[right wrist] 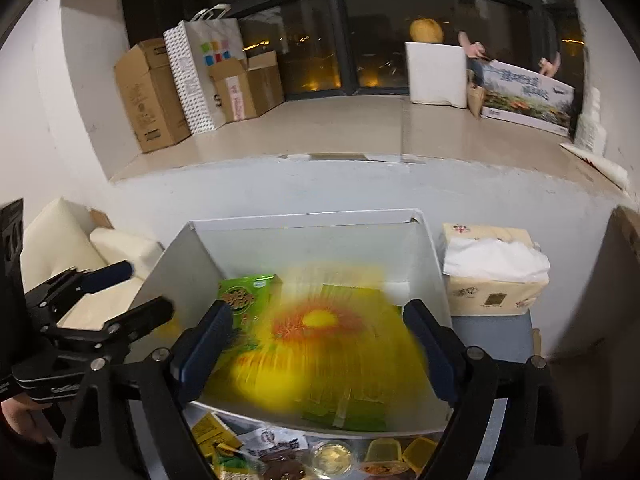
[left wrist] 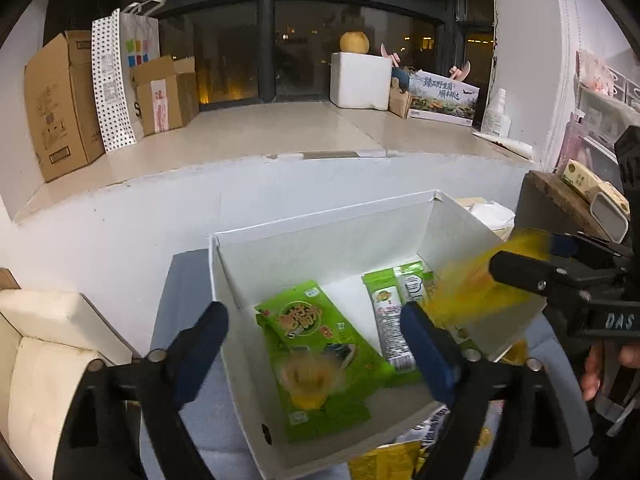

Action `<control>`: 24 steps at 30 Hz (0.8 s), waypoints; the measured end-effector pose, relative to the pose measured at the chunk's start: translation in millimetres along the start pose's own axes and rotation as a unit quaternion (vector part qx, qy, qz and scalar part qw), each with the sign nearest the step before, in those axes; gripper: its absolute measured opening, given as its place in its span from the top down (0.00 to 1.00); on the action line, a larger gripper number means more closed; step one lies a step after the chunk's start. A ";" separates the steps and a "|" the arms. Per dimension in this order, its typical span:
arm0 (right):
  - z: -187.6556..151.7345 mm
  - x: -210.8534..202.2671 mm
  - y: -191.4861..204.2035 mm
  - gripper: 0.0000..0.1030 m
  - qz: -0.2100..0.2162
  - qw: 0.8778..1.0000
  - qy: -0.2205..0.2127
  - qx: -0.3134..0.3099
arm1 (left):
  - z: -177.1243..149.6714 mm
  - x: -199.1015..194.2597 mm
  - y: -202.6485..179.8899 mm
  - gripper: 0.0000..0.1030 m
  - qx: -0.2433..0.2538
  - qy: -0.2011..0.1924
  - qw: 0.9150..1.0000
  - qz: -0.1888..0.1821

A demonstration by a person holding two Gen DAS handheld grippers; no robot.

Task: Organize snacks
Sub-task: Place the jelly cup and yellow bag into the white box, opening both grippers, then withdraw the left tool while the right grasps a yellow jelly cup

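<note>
Since your right claw is spread wide, the blurry yellow pack sits between its fingers, straight above the box; left claw is released too.

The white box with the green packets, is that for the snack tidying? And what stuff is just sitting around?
For the job: white box, green snack packets, blurred yellow packet, loose snacks by the box.
Just lying about: cardboard boxes, dotted bag, tissue box, round fruit.
</note>
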State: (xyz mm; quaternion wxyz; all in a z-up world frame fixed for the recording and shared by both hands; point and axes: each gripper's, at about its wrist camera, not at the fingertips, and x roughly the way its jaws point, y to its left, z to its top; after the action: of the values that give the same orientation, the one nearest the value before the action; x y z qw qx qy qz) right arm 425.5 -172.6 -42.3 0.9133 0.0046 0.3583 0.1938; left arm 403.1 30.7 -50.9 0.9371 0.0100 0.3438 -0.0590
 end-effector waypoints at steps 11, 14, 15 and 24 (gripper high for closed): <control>-9.0 -23.7 -10.2 0.06 0.006 0.999 -0.021 0.031 | -8.6 -14.1 -1.7 0.08 0.000 0.004 1.000 -0.006; -15.7 -42.4 -2.4 0.05 0.014 0.999 -0.035 0.027 | -15.1 -31.0 -7.6 0.06 0.004 -0.003 1.000 -0.002; -20.8 -50.8 2.4 0.00 0.013 0.999 -0.040 0.020 | -17.1 -36.4 -8.8 0.05 0.003 -0.005 1.000 -0.001; -100.6 -122.9 21.1 0.00 0.003 0.998 -0.056 0.011 | -71.5 -101.7 -22.9 0.00 -0.027 -0.010 1.000 -0.013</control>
State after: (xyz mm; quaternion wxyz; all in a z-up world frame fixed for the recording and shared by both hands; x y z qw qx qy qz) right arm 270.0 -210.1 -33.8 0.9313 0.0267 0.3083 0.1921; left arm 277.5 22.8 -39.3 0.9396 -0.0200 0.3361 -0.0620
